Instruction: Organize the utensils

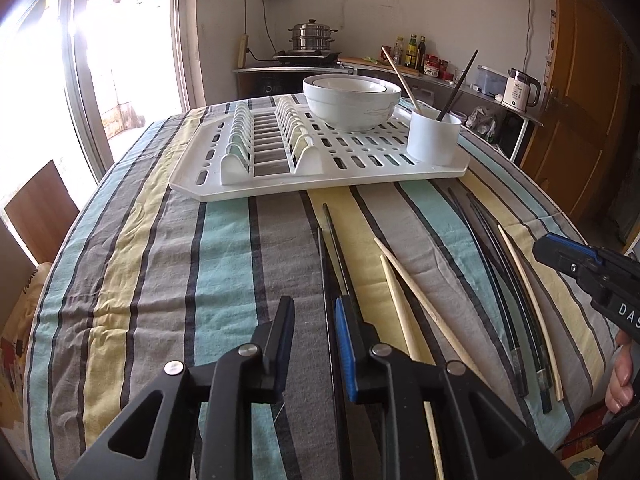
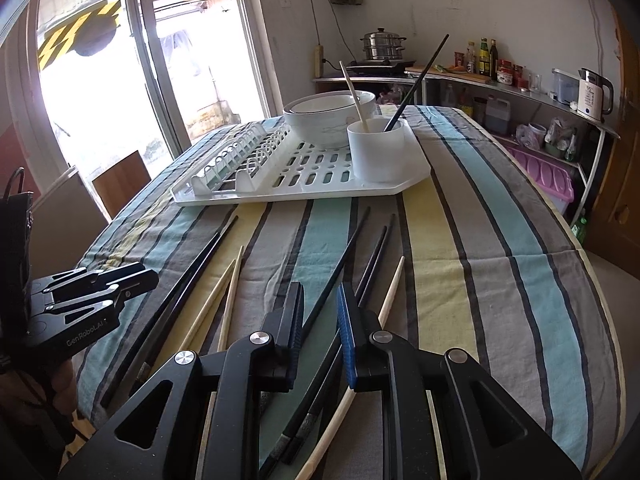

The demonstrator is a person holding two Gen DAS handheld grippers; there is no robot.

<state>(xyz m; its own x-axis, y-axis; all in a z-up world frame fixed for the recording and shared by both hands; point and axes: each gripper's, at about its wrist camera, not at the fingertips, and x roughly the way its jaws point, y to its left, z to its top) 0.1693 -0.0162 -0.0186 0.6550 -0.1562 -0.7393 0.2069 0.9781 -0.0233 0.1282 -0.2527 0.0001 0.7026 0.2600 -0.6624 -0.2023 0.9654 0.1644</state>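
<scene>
Only right wrist view shows purple bin [image 2: 544,176] under shelf.

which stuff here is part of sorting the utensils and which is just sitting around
Part of the job:
- black chopsticks on the cloth
- pale wooden chopsticks on the cloth
- white cup with two chopsticks in it
- drying rack

Just sitting around:
- stacked bowls
- steamer pot
- kettle
- sauce bottles
</scene>
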